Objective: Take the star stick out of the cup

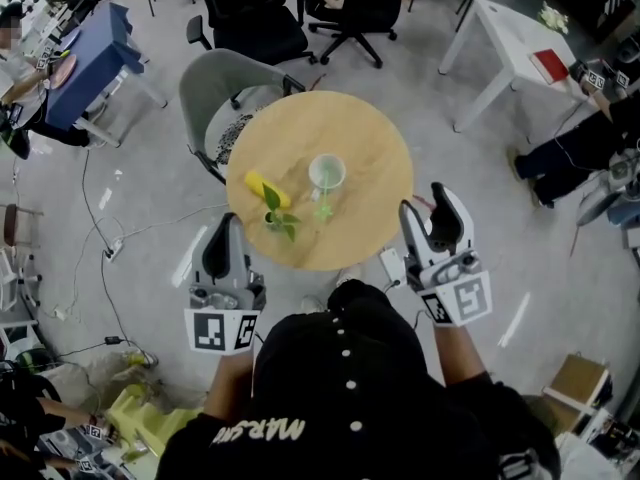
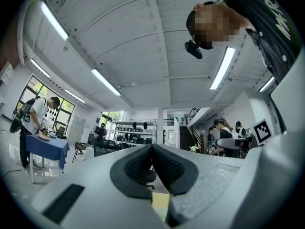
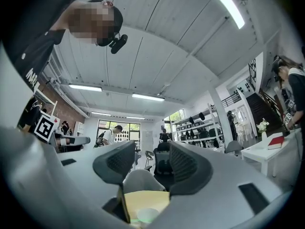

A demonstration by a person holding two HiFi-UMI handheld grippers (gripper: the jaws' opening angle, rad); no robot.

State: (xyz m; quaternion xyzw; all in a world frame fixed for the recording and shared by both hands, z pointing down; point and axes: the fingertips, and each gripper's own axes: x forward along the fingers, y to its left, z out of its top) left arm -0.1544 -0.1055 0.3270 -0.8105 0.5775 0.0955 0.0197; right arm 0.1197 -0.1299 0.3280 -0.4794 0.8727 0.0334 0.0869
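A translucent cup (image 1: 327, 171) stands near the middle of the round wooden table (image 1: 375, 148). A pale green star stick (image 1: 322, 209) shows at the cup's near side, its star end toward me; I cannot tell whether it leans in the cup or lies on the table. My left gripper (image 1: 227, 222) hangs off the table's near left edge, jaws shut and empty (image 2: 152, 147). My right gripper (image 1: 424, 208) sits off the near right edge, open with nothing between its fingers (image 3: 151, 159). The right gripper view shows the cup's rim (image 3: 148, 215) low down.
A yellow object (image 1: 262, 186) with green leaves (image 1: 279, 219) lies left of the cup. A grey chair (image 1: 222, 88) stands behind the table, black office chairs (image 1: 255, 13) farther back, a white table (image 1: 510, 48) at the right. Cables cross the floor at the left.
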